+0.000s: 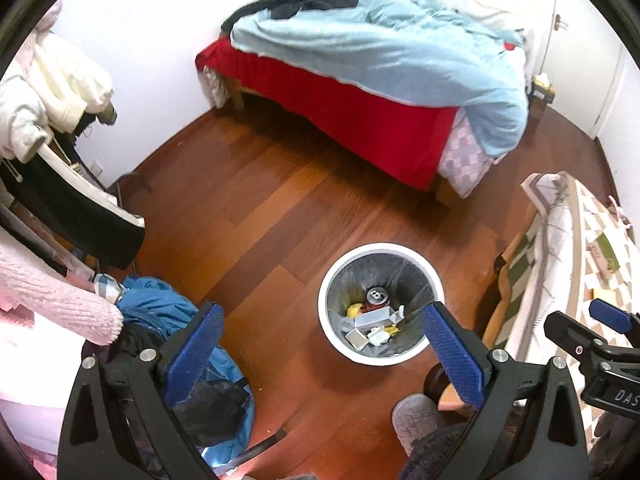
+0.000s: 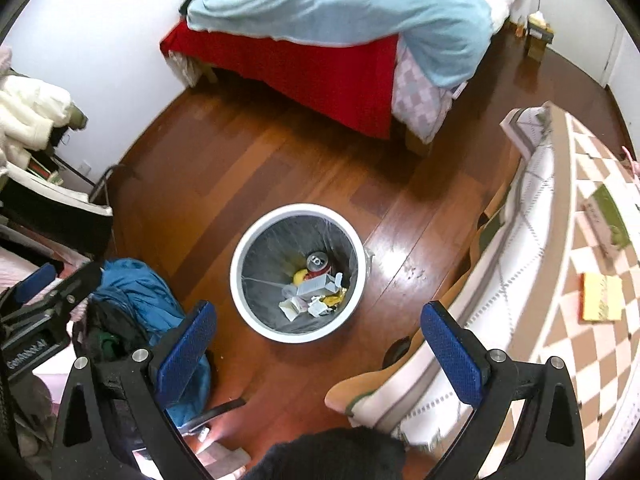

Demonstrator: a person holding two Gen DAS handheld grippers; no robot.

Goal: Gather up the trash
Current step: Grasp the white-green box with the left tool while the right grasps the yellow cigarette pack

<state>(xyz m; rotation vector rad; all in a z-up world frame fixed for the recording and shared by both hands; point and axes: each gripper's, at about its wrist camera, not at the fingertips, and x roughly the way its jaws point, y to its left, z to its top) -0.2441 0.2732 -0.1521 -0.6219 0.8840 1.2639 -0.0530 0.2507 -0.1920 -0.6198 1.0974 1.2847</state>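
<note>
Filling the far wall is one bed [image 2: 304, 40] (blue blanket, red sheet). One white bin [image 2: 298, 272] stands on the floor [image 2: 240, 152], holding one can [image 2: 318, 262] among scraps. Both grippers, left [image 1: 326, 354] and right [image 2: 320, 350], hover spread wide, empty.

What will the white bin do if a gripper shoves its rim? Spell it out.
The bin probably slides on the glossy wood floor before it tips, since it looks broad. It is likely light: only a can and paper scraps lie at the bottom. Its loose liner may bunch up.
</note>
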